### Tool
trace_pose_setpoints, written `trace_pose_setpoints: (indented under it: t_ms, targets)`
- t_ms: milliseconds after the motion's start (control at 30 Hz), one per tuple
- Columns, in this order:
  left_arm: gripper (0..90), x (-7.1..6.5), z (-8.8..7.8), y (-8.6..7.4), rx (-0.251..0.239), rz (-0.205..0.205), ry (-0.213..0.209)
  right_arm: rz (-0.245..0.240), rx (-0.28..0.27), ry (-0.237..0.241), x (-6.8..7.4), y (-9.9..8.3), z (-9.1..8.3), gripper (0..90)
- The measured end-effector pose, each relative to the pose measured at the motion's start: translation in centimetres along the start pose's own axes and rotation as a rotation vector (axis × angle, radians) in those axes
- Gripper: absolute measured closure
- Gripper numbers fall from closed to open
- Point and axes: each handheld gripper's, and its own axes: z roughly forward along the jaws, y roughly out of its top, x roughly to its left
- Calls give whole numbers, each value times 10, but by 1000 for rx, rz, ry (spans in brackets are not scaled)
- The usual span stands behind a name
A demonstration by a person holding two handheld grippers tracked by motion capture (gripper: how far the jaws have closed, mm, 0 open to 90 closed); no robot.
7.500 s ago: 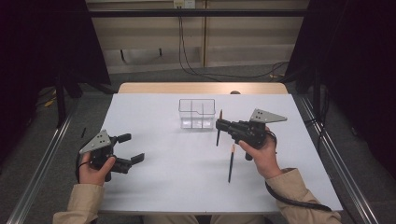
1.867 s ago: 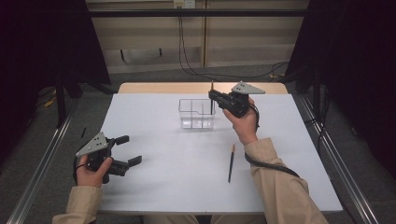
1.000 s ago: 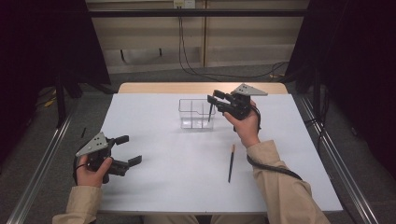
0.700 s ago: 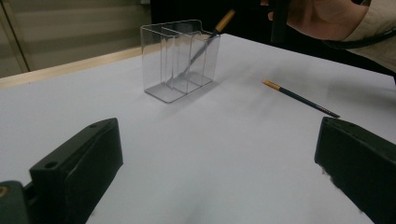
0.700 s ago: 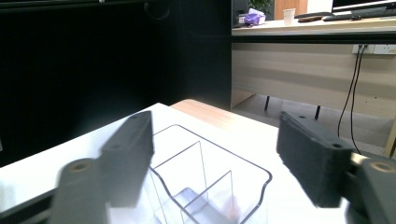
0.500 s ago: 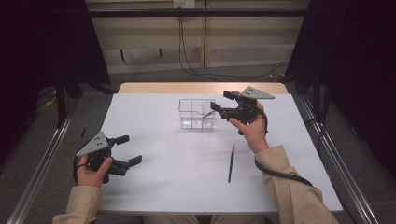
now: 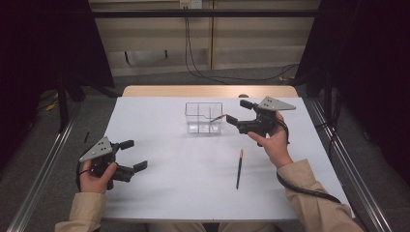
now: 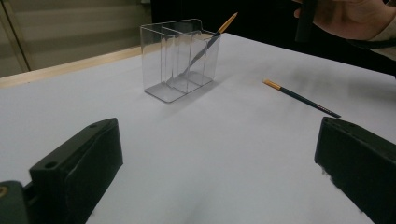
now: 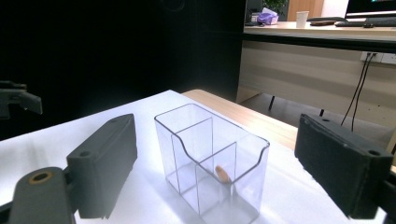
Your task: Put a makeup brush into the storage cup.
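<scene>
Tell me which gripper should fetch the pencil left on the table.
Right, probably. The right gripper is open and empty by the holder, and the loose pencil lies just below its hand. The left gripper sits farther away, across the table.

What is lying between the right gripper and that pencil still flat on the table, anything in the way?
Nothing visible. The right gripper, jaws just opened and empty, sits beside the clear holder, where one pencil already leans. The other pencil lies nearer the person on bare table, with open surface between it and the gripper.
</scene>
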Motion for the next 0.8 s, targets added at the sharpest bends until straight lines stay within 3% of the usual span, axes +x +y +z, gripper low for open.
trace_pose_setpoints:
  t_ms: [800]
  targets:
    - [9, 0, 1, 0, 0, -3, -5, -13, 36, -20, 1, -12, -57, 88]
